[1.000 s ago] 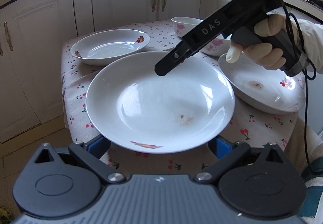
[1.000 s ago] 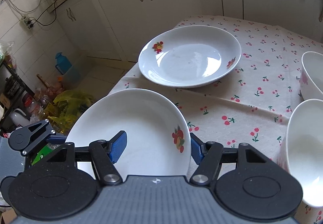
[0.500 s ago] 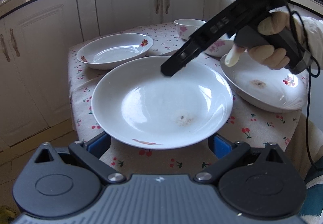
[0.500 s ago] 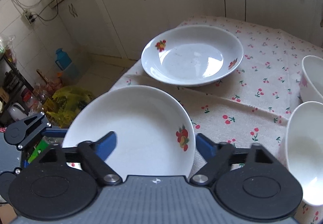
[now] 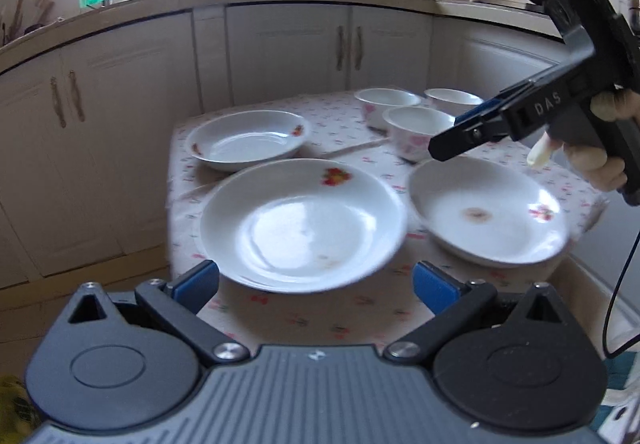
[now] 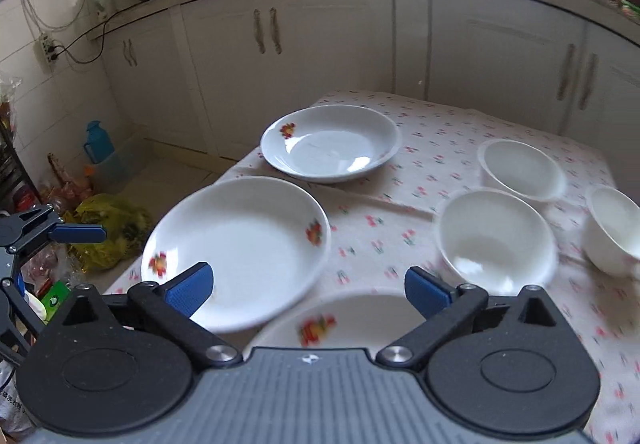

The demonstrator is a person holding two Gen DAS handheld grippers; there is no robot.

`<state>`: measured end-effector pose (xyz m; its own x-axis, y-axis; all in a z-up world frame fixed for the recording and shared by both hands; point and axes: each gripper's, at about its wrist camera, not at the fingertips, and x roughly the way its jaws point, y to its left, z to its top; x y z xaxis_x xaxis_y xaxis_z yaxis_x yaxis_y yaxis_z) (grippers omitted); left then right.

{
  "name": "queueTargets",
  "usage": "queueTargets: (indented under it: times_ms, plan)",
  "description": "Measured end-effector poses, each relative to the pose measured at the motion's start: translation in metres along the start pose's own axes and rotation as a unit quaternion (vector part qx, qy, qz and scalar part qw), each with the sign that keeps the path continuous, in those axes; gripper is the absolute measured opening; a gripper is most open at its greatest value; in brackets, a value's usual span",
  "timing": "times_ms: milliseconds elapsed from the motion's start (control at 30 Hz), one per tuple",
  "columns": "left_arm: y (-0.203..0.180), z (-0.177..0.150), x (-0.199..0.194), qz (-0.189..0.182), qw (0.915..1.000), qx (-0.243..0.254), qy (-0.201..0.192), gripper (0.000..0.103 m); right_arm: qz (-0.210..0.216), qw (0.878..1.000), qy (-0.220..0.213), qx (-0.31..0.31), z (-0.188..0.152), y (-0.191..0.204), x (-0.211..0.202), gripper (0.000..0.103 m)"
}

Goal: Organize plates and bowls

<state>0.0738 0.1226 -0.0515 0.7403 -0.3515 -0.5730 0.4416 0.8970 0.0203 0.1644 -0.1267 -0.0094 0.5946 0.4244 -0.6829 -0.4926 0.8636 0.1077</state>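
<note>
- The right gripper [image 6: 306, 290], held in a gloved hand [image 5: 600, 159], hangs above the table's right side, tilted down; its jaws are opening wide, and nothing is between them.
- The left gripper [image 5: 316, 282] points down over the near edge of the table [image 5: 360, 312], jaws spread, clear of the plate in front of it.
- Three white plates lie apart on the cherry-print cloth: a near plate [image 5: 302, 224], a far plate [image 5: 248, 139] at the left corner and a right plate [image 5: 488, 211].
- All three plates are empty of food; the right plate bears a brown stain at its middle, the near plate a fainter smear.
- Three empty white bowls [image 6: 496, 240] cluster at the far right, close together.
- Only the left wrist view shows the hand and the stain; only the right wrist view looks down into the bowls and shows the left gripper's blue pad off the table's left edge.
</note>
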Motion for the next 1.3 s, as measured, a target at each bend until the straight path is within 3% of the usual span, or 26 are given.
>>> queueTargets:
  times_ms: [400,600,833,1300]
  plan:
    - [-0.09,-0.006,0.029,-0.076,0.9957,0.047,0.027,0.102,-0.048,0.996,0.016,0.075,-0.076,-0.058,-0.054,0.103]
    - [-0.109,-0.009,0.051,-0.08,0.9938,0.067,0.037,0.102,-0.039,0.994,0.024,0.103,-0.098,-0.076,-0.058,0.103]
    - [-0.113,-0.011,0.072,-0.076,0.9932,0.076,0.046,0.102,-0.015,0.993,0.033,0.11,-0.102,-0.079,-0.044,0.103]
    - [-0.111,-0.006,0.087,-0.116,0.9899,0.07,0.039,0.103,0.013,0.994,0.047,0.102,-0.093,-0.086,-0.018,0.103]
